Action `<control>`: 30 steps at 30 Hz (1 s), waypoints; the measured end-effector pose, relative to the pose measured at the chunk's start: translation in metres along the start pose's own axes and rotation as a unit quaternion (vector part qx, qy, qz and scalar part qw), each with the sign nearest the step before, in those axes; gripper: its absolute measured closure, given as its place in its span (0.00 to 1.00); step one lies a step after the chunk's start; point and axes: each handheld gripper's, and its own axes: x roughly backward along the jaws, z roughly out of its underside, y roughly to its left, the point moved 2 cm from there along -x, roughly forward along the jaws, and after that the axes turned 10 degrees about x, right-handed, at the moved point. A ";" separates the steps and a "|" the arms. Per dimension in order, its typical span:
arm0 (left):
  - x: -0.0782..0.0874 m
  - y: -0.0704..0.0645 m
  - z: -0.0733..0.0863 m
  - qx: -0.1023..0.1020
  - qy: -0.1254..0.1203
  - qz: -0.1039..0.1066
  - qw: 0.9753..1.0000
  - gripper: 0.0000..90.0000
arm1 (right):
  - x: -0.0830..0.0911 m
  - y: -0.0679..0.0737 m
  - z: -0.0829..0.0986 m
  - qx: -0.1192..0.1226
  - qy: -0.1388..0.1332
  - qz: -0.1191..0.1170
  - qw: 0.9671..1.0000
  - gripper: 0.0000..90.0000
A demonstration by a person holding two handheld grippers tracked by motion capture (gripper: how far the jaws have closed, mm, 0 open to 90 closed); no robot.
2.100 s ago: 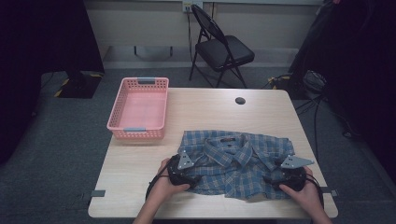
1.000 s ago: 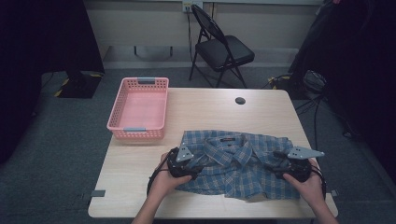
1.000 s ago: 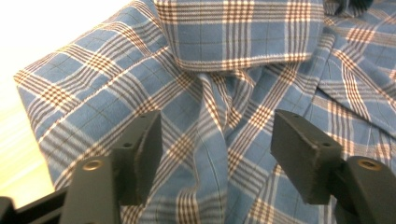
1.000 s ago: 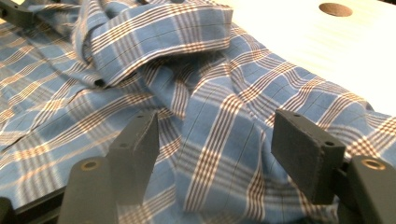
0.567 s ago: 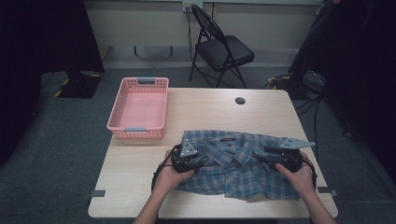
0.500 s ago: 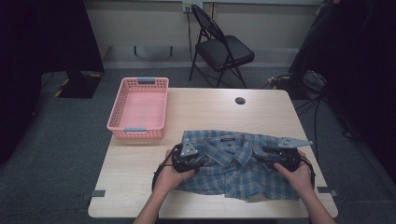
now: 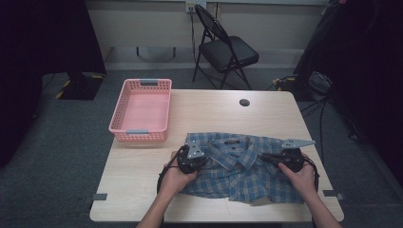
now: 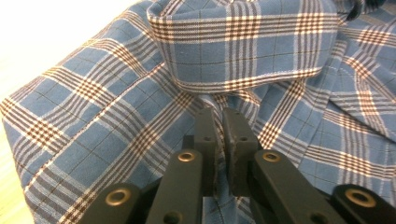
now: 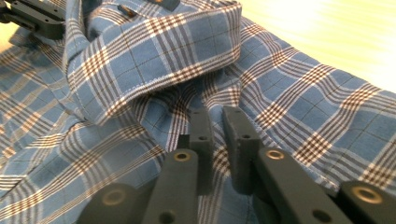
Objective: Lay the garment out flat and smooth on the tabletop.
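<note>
A blue plaid shirt (image 7: 240, 166) lies spread face up near the front edge of the table (image 7: 214, 109), its collar (image 7: 231, 142) pointing toward the far edge. The left tongs (image 7: 194, 160) sit at the shirt's left shoulder and the right tongs (image 7: 285, 159) at its right shoulder. In the left gripper view the jaws are nearly closed, with only a thin slit between them, and a fold of plaid fabric just below the collar (image 8: 243, 42) looks pinched there. In the right gripper view the jaws stand a little wider, pressed into the cloth beside the collar (image 9: 159, 56); whether they actually grip it cannot be told. The step in hand seems to be taking hold of both shoulders for folding. The next move calls for a firm, even pinch on both sides before lifting. A pink basket (image 7: 141, 111) waits at the table's left edge.
</note>
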 end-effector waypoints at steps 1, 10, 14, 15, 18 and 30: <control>0.000 0.000 0.000 0.000 0.000 0.000 1.000 0.95 | 0.001 0.000 0.000 -0.002 -0.002 -0.001 1.000 0.93; 0.012 -0.004 -0.015 -0.006 -0.023 0.010 1.000 0.96 | 0.020 -0.002 -0.009 -0.005 -0.035 -0.006 0.999 0.94; 0.017 -0.001 -0.020 0.001 -0.038 0.012 0.999 0.96 | 0.025 -0.005 -0.010 -0.010 -0.045 -0.002 0.999 0.94; 0.018 0.000 -0.023 0.006 -0.044 0.012 0.999 0.96 | 0.027 -0.007 -0.010 -0.012 -0.049 0.000 0.999 0.94; 0.022 0.003 -0.028 0.008 -0.048 0.011 0.999 0.96 | 0.032 -0.010 -0.011 -0.021 -0.057 0.000 0.998 0.95; 0.028 0.009 -0.054 0.011 -0.064 0.004 0.998 0.96 | 0.041 -0.022 -0.021 -0.036 -0.080 0.012 0.996 0.95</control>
